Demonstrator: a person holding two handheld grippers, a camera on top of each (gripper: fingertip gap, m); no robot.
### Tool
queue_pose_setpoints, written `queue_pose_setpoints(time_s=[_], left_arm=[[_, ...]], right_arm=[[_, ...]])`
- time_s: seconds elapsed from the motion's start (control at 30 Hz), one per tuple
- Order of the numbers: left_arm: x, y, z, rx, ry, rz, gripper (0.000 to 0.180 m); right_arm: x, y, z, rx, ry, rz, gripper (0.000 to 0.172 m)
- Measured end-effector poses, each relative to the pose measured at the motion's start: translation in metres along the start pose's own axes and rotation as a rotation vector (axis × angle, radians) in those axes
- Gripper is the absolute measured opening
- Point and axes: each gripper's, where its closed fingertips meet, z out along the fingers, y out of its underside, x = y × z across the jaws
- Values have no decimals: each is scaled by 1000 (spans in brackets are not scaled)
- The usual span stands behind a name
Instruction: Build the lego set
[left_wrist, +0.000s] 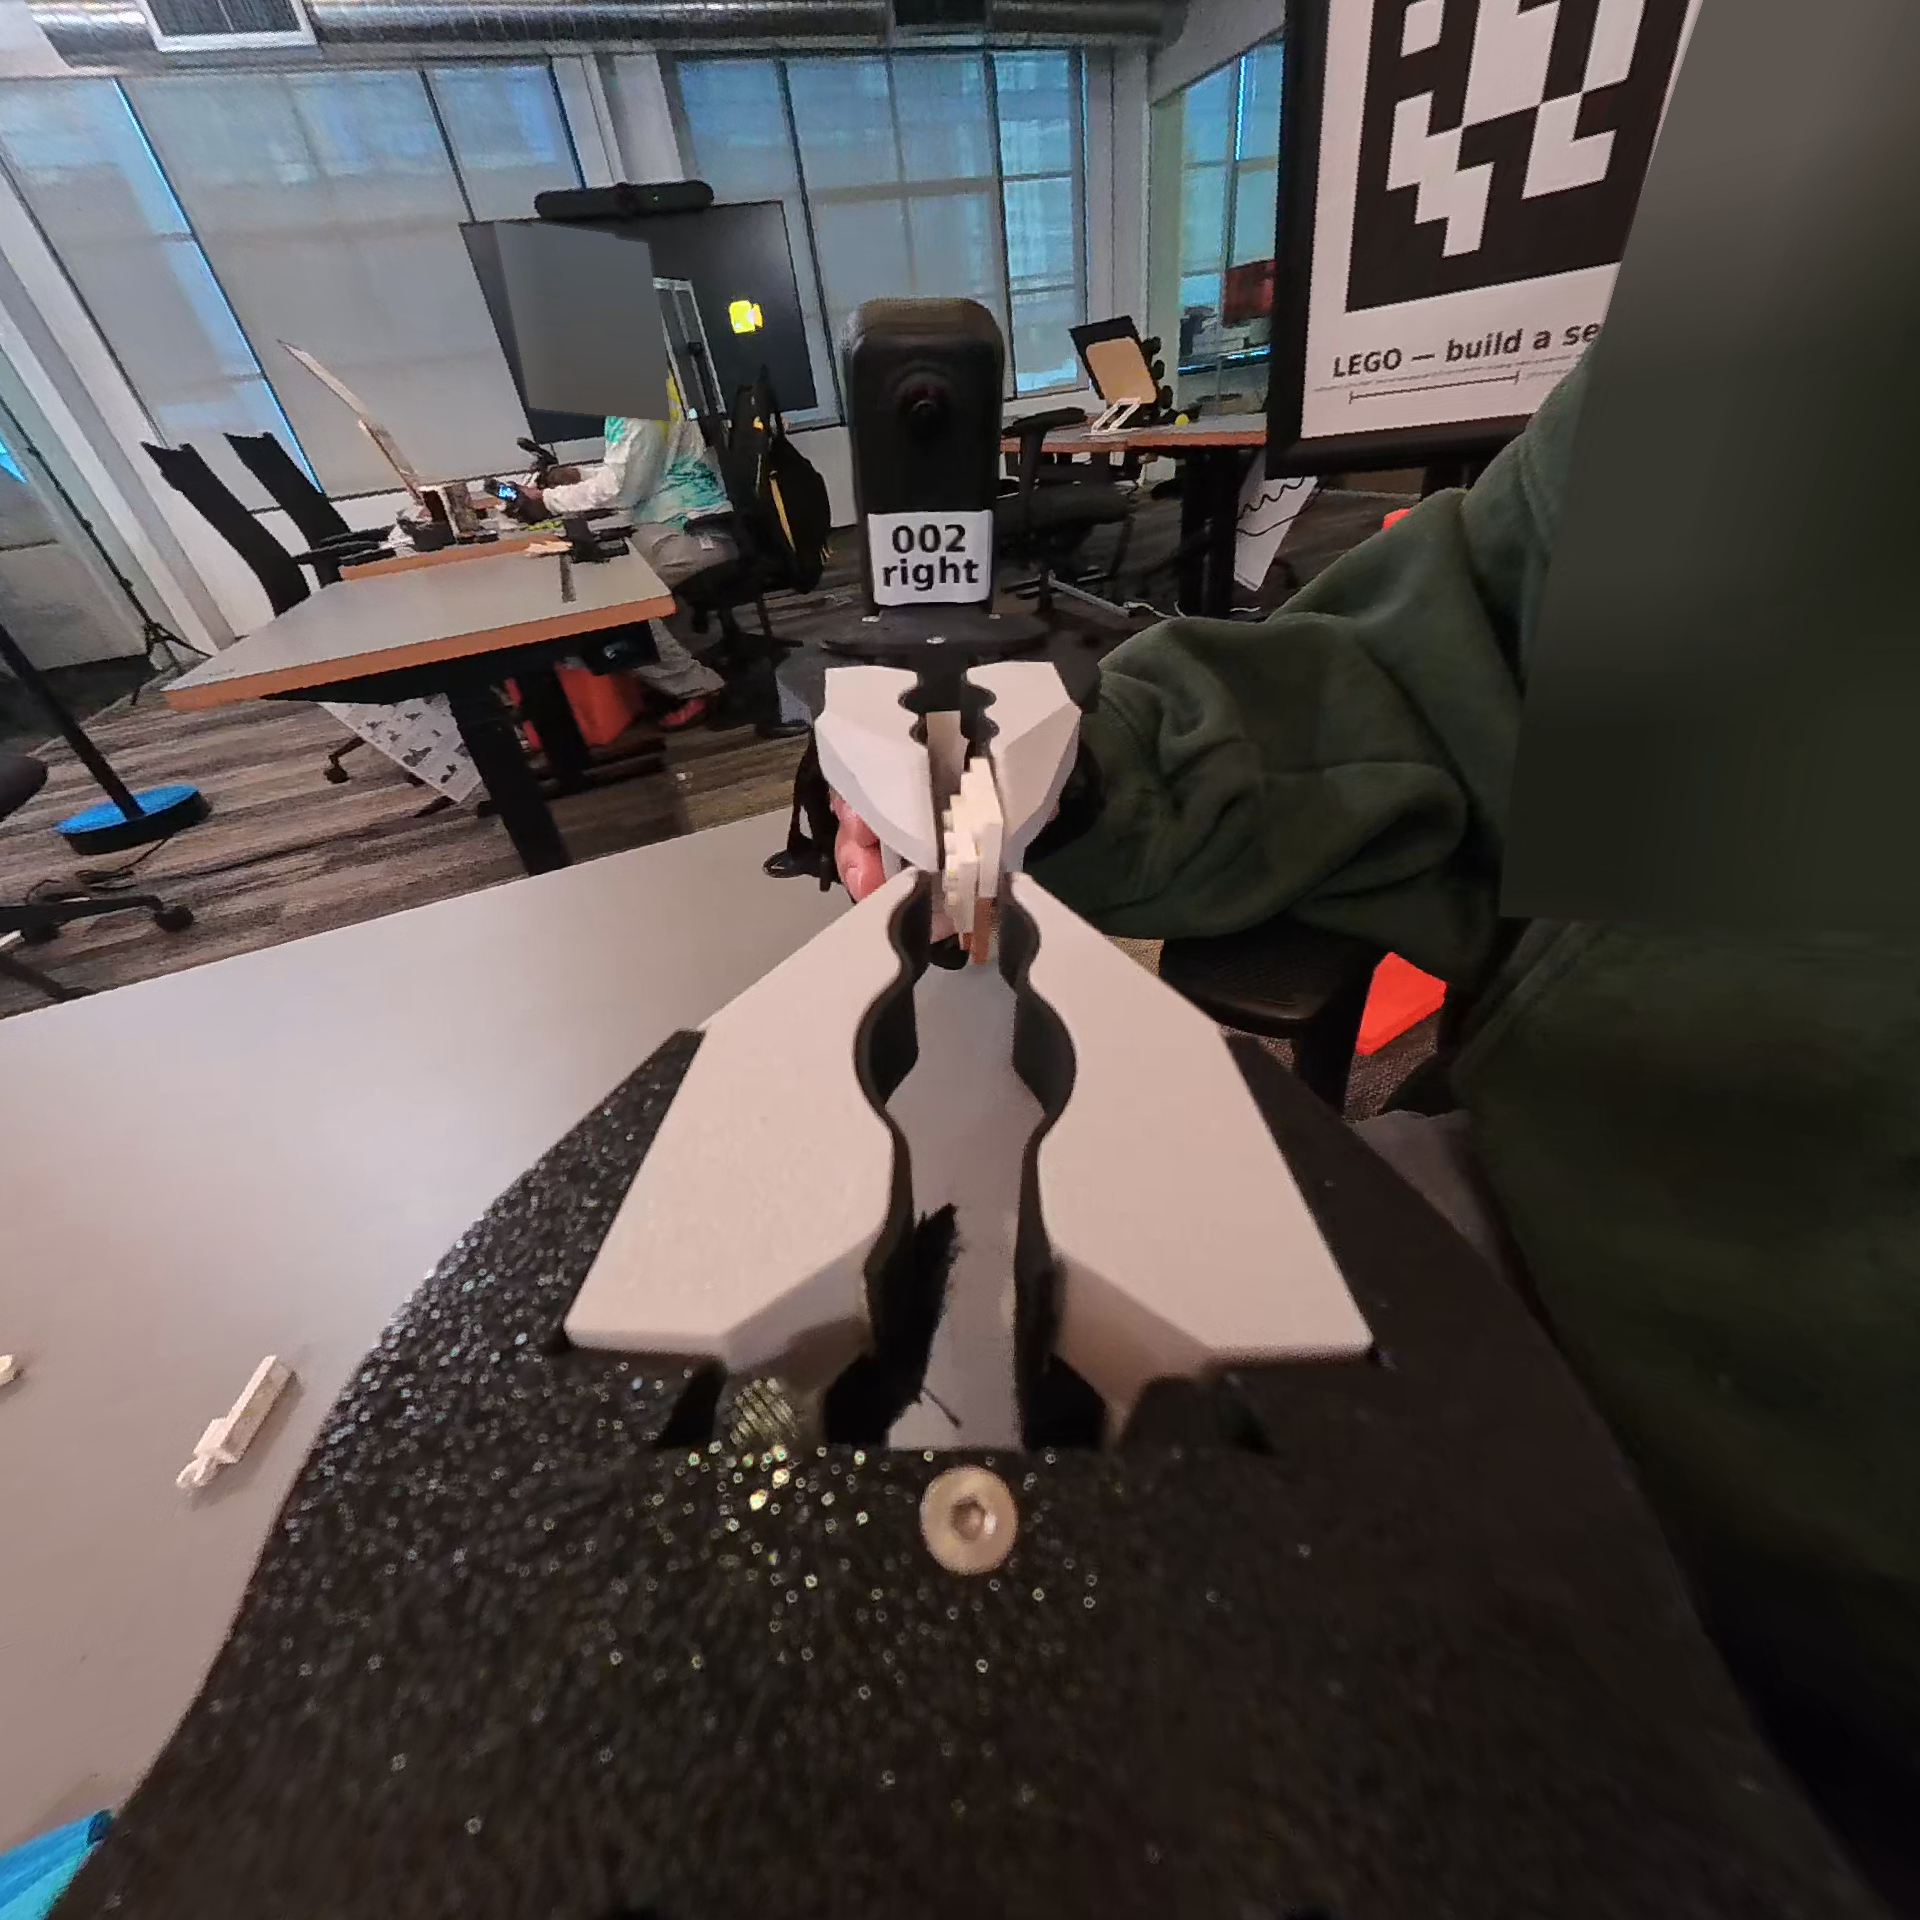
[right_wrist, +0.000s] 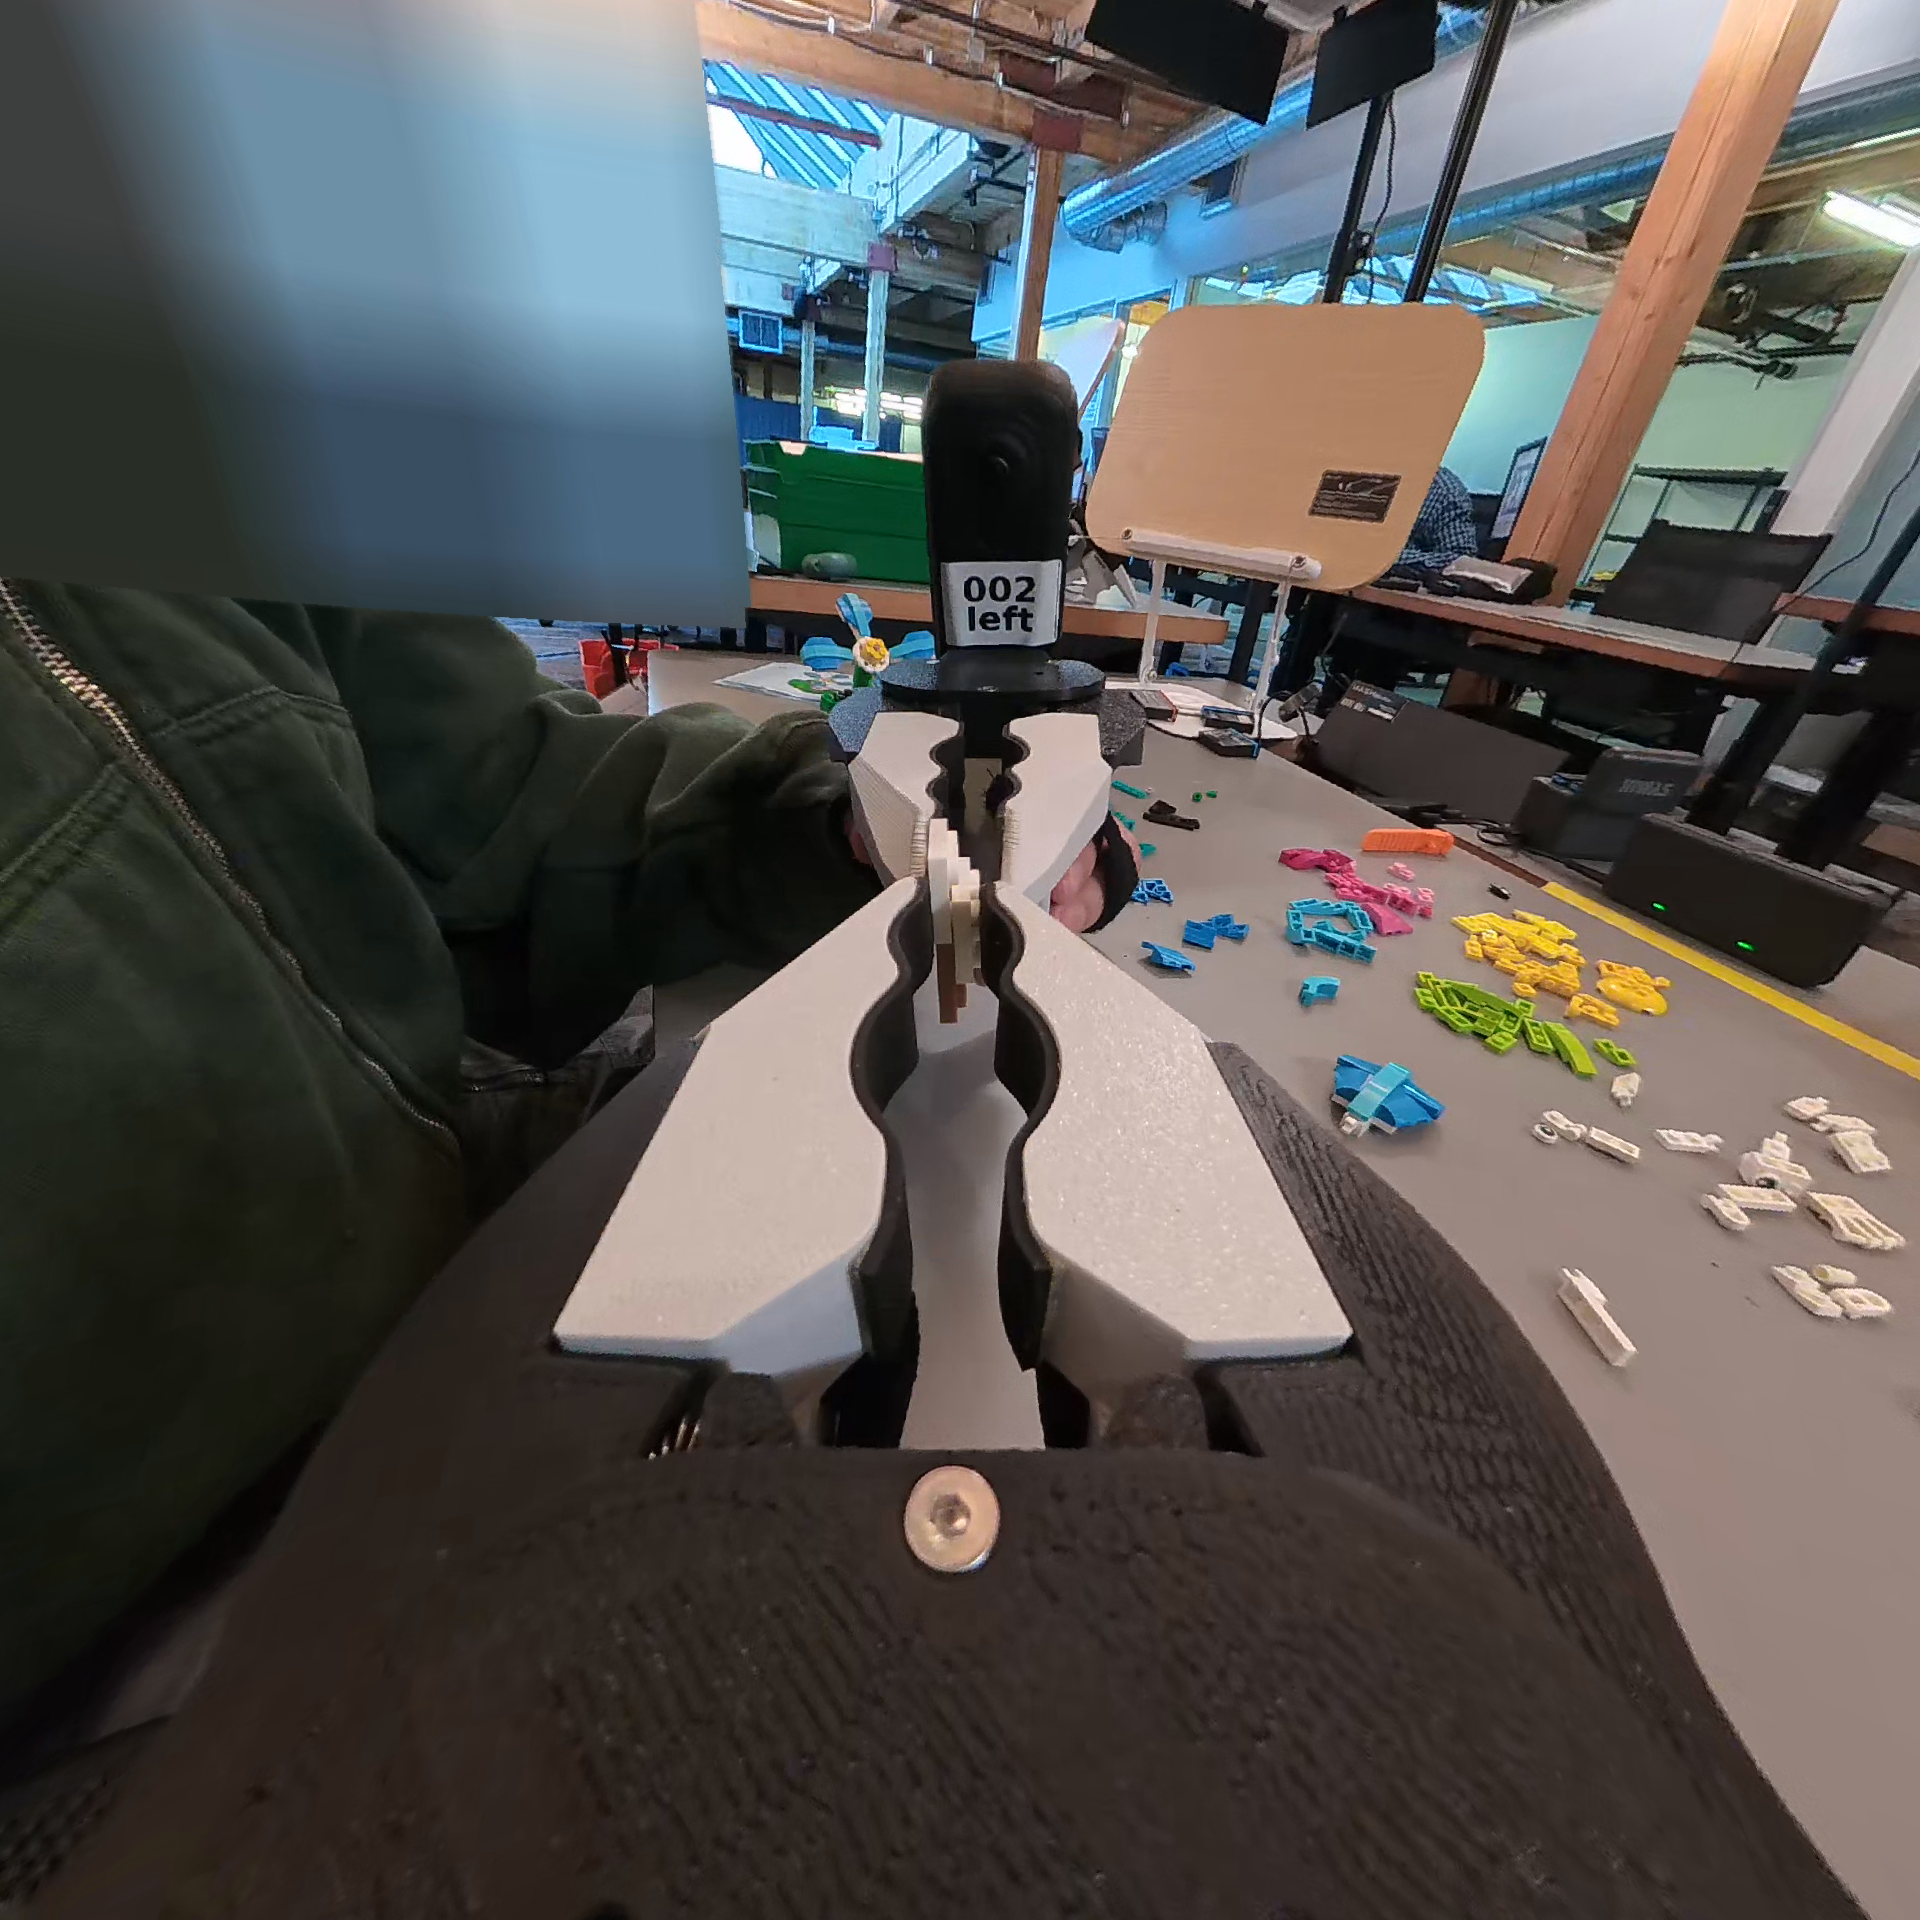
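Note:
The two grippers meet tip to tip above the grey table (right_wrist: 1351, 1195). Between them stands a small flat assembly of white, cream and brown bricks (right_wrist: 951, 935). My right gripper (right_wrist: 958, 894) is shut on it, with both pads pressed on its faces. In the left wrist view the assembly (left_wrist: 977, 821) sits in the right gripper (left_wrist: 975, 857). Its brown lower end reaches between the tips of my left gripper (left_wrist: 968, 894). The left gripper (right_wrist: 966, 857) is slightly open, with a gap between one pad and the bricks.
Loose bricks lie sorted by colour on the table to the right: white (right_wrist: 1787, 1184), yellow (right_wrist: 1538, 961), green (right_wrist: 1496, 1018), pink (right_wrist: 1361, 883) and blue (right_wrist: 1330, 930). A small blue model (right_wrist: 1387, 1101) lies nearer. A white piece (left_wrist: 234, 1423) lies at left. A wooden stand (right_wrist: 1288, 447) is behind. The grippers are tip to tip, or close to it.

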Motion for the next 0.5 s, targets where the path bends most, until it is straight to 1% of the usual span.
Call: queue_pose_setpoints(time_s=[0.1, 0.2, 0.37, 0.5], left_arm=[[-1, 0, 0, 3, 5, -14, 9], [-2, 5, 0, -29, 7, -35, 7], [-6, 9, 1, -72, -31, 16, 6], [-5, 11, 0, -88, -32, 33, 5]], right_arm=[[0, 0, 0, -5, 7, -12, 8], [4, 5, -1, -32, 29, -23, 8], [7, 8, -2, -54, 41, -1, 8], [7, 10, -1, -82, 36, 8, 8]])
